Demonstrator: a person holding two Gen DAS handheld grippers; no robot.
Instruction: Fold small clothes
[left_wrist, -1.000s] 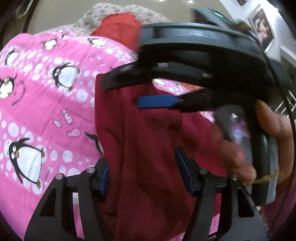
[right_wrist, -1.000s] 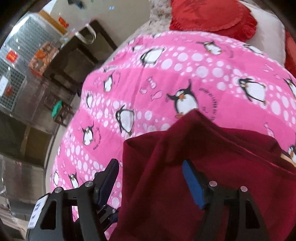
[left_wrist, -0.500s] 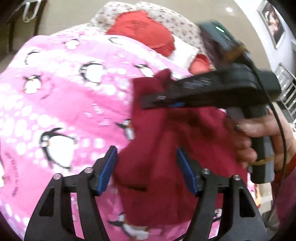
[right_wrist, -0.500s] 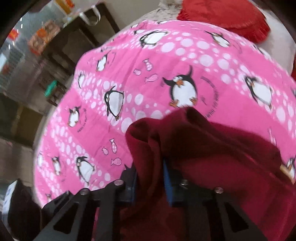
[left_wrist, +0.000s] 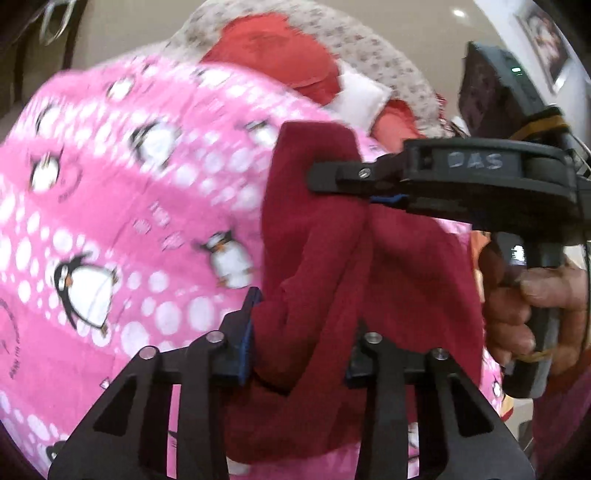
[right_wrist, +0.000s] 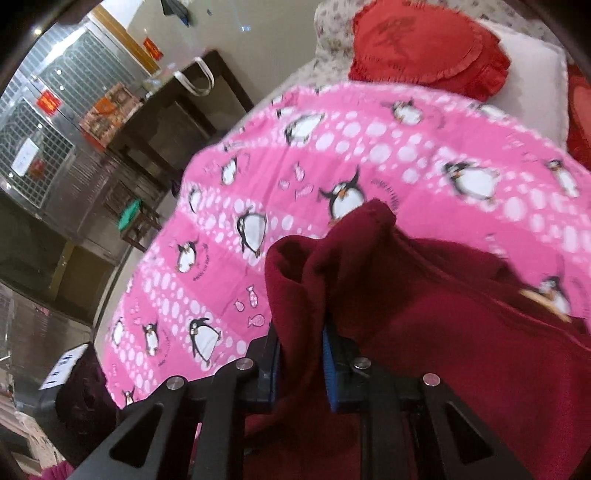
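Both grippers now clamped on maroon garment (left_wrist: 332, 258) over pink penguin blanket (left_wrist: 110, 221): left gripper (left_wrist: 299, 343) jaws just closed on lower bunch, right gripper (right_wrist: 301, 354) pinched tight at upper corner; cloth bunched, lifted vs a sec ago, prob ready to spread for fold

We see a dark red garment (left_wrist: 317, 266) on a pink blanket (right_wrist: 424, 155) patterned with white dots and black-and-white penguins, beside a red cushion (right_wrist: 424, 48).
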